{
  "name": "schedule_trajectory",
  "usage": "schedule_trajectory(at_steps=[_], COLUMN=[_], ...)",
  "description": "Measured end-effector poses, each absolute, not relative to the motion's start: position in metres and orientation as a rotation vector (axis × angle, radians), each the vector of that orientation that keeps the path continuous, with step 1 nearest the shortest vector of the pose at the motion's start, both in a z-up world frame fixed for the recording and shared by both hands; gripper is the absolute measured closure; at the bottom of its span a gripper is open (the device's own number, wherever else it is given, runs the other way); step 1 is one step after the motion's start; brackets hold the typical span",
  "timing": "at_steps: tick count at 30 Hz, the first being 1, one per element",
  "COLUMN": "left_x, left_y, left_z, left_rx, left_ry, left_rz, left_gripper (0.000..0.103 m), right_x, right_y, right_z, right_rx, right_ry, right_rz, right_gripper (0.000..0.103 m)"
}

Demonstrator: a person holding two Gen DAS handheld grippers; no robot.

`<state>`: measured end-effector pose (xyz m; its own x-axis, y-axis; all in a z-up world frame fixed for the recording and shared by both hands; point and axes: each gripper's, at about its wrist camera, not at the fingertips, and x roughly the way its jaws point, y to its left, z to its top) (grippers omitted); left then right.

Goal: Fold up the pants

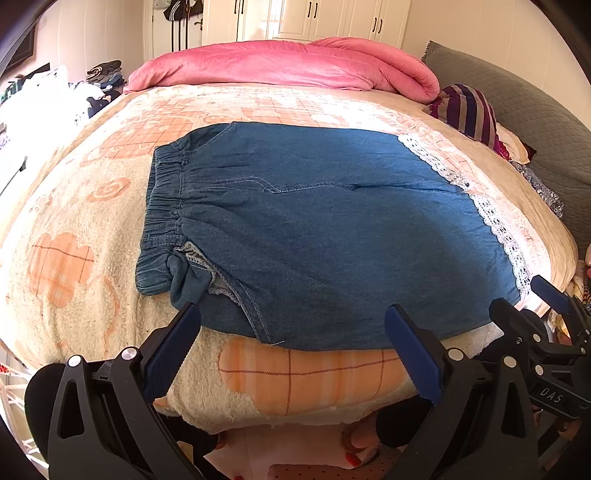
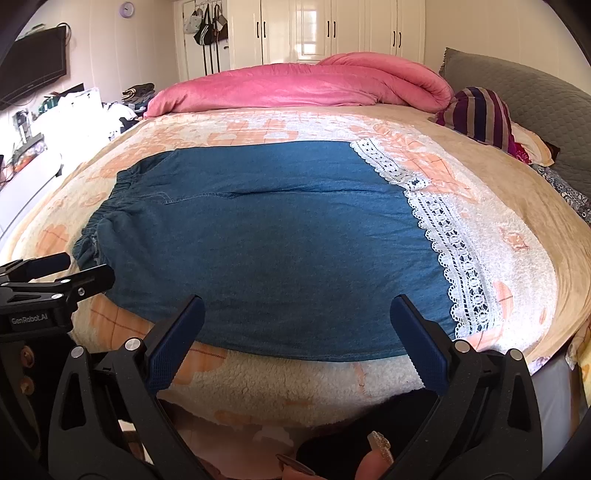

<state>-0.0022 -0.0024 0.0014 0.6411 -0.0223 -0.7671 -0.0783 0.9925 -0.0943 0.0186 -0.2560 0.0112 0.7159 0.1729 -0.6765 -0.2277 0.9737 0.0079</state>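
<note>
Black plastic grippers, left gripper and right gripper, blue ribbed pads, silver rivets.

A home bedroom is showing here: a bed covered in a fleecy peach blanket is filling the view, with a rolled pink duvet lying at its far side. White wardrobes are lining the back wall, bags are hanging on hooks, and a TV is hanging on the wall.

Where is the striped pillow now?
In both views the striped pillow lies at the bed's far right, beside the pink quilt and the grey headboard.
</note>
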Motion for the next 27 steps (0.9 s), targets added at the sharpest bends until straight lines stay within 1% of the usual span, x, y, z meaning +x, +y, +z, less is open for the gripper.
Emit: schedule_trajectory(at_steps=[13,27], left_x=[-0.001,0.021], left_y=[0.0,0.016], left_z=[0.001,-0.001], left_rx=[-0.124,-0.142], left_ry=[0.872,0.867], left_rz=[0.034,0.042], left_gripper=[0.004,0.004], right_x=[0.02,0.057], right_y=[-0.253,-0.238], right_z=[0.012,0.006], right_rx=[-0.076,-0.123], right_ry=[0.732,0.774], right_rz=[0.243,0.284], right_gripper=[0.008,0.008])
